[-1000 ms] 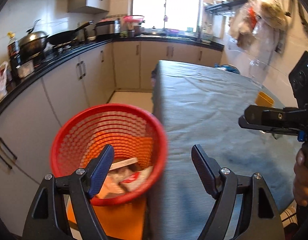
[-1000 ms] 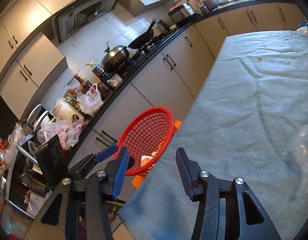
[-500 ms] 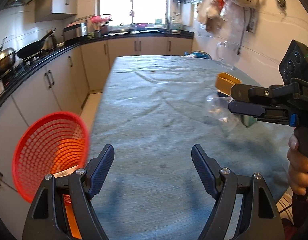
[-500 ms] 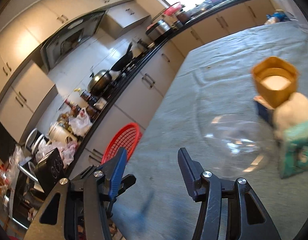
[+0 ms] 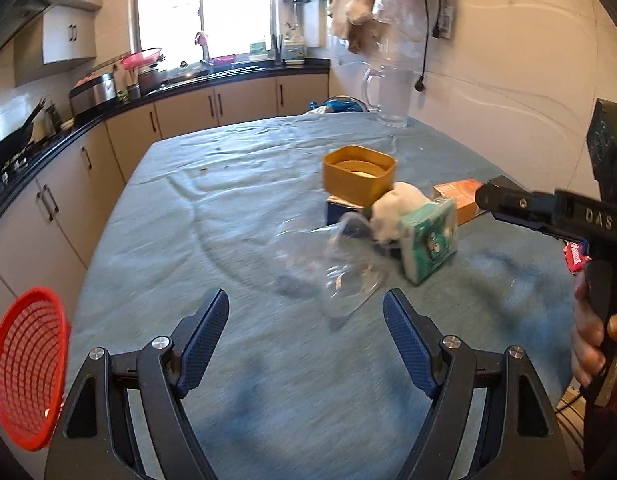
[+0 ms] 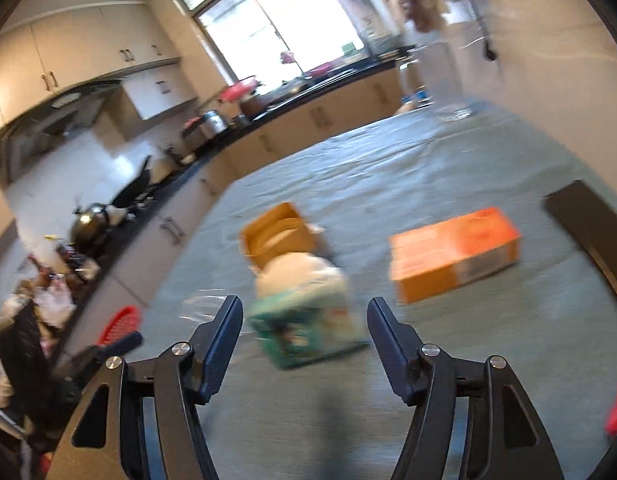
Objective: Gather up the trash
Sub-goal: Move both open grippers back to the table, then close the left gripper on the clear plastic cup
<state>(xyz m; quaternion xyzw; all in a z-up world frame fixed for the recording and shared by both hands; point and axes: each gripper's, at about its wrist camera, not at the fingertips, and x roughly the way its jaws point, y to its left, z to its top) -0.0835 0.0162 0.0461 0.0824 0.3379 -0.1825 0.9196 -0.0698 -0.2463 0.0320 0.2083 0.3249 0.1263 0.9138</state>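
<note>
Trash lies in a cluster on the blue-grey tablecloth (image 5: 228, 216). A clear plastic cup (image 5: 340, 276) lies on its side just beyond my left gripper (image 5: 306, 320), which is open and empty. Behind the cup are a green tissue pack (image 5: 428, 240), a white crumpled wad (image 5: 396, 212), a tan tub (image 5: 358, 174) and an orange box (image 5: 456, 196). My right gripper (image 6: 304, 320) faces the tissue pack (image 6: 308, 328). Its jaws are opening, with the pack just past the tips and untouched. The red mesh basket (image 5: 24, 364) stands off the table's left edge.
A glass pitcher (image 5: 388, 96) stands at the table's far end. A red wrapper (image 6: 616, 412) lies at the near right, and a dark flat object (image 6: 588, 224) at the right edge. Kitchen cabinets and a cluttered counter (image 6: 88, 216) run along the left. A hand (image 5: 588, 332) holds the right gripper.
Both grippers swung right, away from the red basket and toward the trash cluster on the table. The right jaws have spread wider. The left jaws kept the same width.
</note>
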